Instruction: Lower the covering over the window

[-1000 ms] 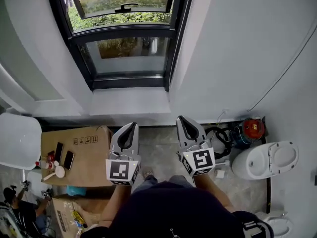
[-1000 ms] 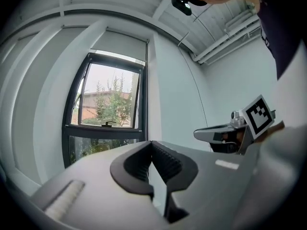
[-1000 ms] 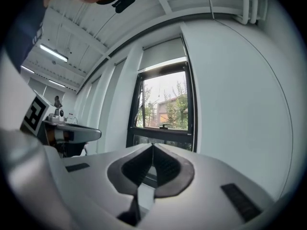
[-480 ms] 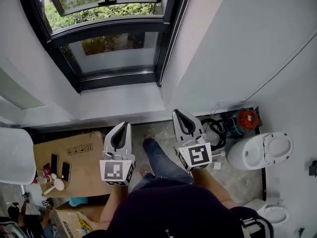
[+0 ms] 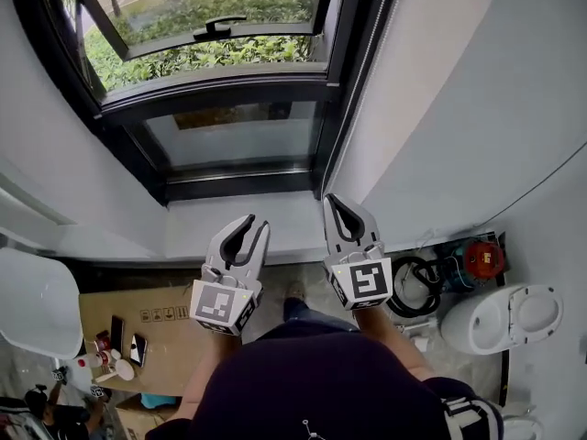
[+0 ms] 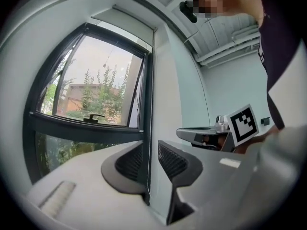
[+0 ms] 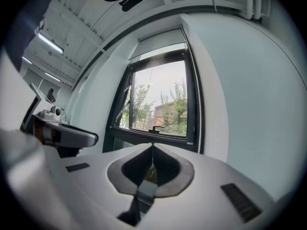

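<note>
The black-framed window (image 5: 229, 90) fills the top of the head view, its upper sash (image 5: 215, 30) tilted open. The covering is a pale roller blind (image 7: 160, 38), rolled up at the window's top; the same blind (image 6: 125, 23) shows in the left gripper view. A thin cord (image 6: 149, 128) runs down the frame's right edge, far beyond the jaws. My left gripper (image 5: 248, 232) (image 6: 149, 152) hovers before the sill with its jaws opening and nothing between them. My right gripper (image 5: 337, 207) (image 7: 152, 147) is beside it, shut and empty.
A white sill (image 5: 229, 223) lies under the window, with white walls on both sides. On the floor are a cardboard box (image 5: 138, 324) with phones on it at the left, coiled black cable (image 5: 415, 287), a red object (image 5: 483, 257) and a toilet (image 5: 514, 314) at the right.
Both grippers have come forward, from over the floor to the sill's front edge. The left gripper's jaws have parted. The right gripper stays shut.
</note>
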